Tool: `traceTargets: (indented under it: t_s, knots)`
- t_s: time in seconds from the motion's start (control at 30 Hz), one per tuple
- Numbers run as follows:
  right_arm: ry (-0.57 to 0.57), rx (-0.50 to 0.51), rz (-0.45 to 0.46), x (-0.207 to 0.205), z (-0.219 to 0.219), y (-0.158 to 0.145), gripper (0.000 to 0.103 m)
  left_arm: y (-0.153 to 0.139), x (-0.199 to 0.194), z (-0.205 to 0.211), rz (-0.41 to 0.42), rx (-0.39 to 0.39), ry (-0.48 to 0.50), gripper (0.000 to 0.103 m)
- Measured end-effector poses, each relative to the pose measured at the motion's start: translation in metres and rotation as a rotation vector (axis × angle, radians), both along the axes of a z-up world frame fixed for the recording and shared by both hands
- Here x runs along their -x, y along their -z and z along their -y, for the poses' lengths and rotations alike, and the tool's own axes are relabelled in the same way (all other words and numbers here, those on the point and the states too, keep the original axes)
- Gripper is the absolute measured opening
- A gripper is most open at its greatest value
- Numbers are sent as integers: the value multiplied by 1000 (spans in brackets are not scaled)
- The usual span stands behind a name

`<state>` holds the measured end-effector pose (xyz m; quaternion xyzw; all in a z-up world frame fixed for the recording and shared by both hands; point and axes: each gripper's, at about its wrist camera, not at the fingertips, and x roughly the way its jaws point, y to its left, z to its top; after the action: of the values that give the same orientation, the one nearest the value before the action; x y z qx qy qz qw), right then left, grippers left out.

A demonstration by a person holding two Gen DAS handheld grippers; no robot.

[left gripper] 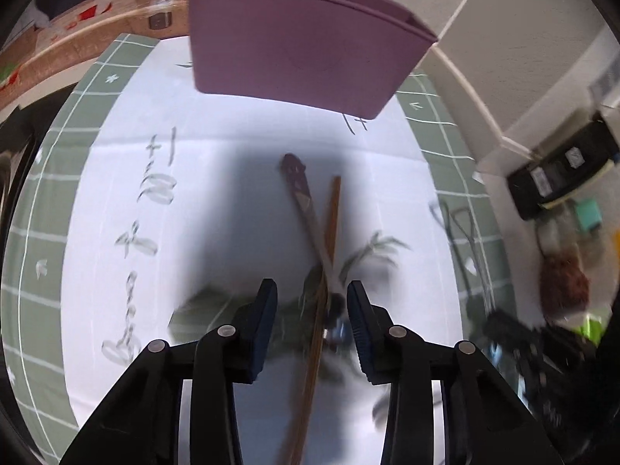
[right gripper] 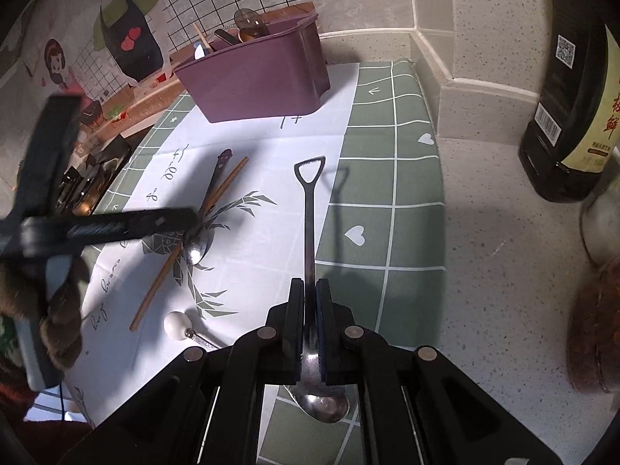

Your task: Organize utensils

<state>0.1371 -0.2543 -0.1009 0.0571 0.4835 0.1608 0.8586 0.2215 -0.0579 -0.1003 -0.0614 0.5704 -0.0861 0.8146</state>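
Gripping the shovel-handled spoon (right gripper: pixel 309 209) low on its stem, just above the bowl, the right gripper (right gripper: pixel 309 323) was clenched on it, near the right edge of the green checked mat (right gripper: pixel 391 228). Its long axis ran straight away from the camera, handle loop toward the purple caddy (right gripper: pixel 257 77) at the mat's far edge, bowl nearest the gripper. Carrying it well would likely mean lifting clear first, then tipping it upright over the caddy's open top.

The left gripper (left gripper: pixel 312 302) hung with jaws parted over a brown-handled spoon (left gripper: pixel 306 209) crossing a wooden chopstick (left gripper: pixel 329 232) mid-cloth; blur made it unclear whether a finger touched either. A white-knobbed utensil (right gripper: pixel 179 324) lay near the cloth's near edge.
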Motion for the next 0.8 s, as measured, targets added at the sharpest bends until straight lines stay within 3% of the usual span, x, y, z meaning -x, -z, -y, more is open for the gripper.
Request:
traceTargets:
  t_s: [0.2, 0.3, 0.43, 0.53, 0.8]
  knots:
    - [-11, -31, 12, -3, -1, 0, 6, 1, -29, 17, 1, -91, -5, 24]
    - [-10, -49, 8, -4, 0, -1, 9, 3, -33, 24, 5, -112, 25, 9]
    - [-3, -22, 18, -4, 4, -4, 18, 1, -15, 23, 37, -108, 111, 6]
    - [-13, 21, 15, -4, 3, -4, 18, -3, 9, 14, 53, -106, 165, 6]
    - [-59, 147, -3, -16, -29, -2, 21, -9, 57, -29, 31, -33, 175, 6]
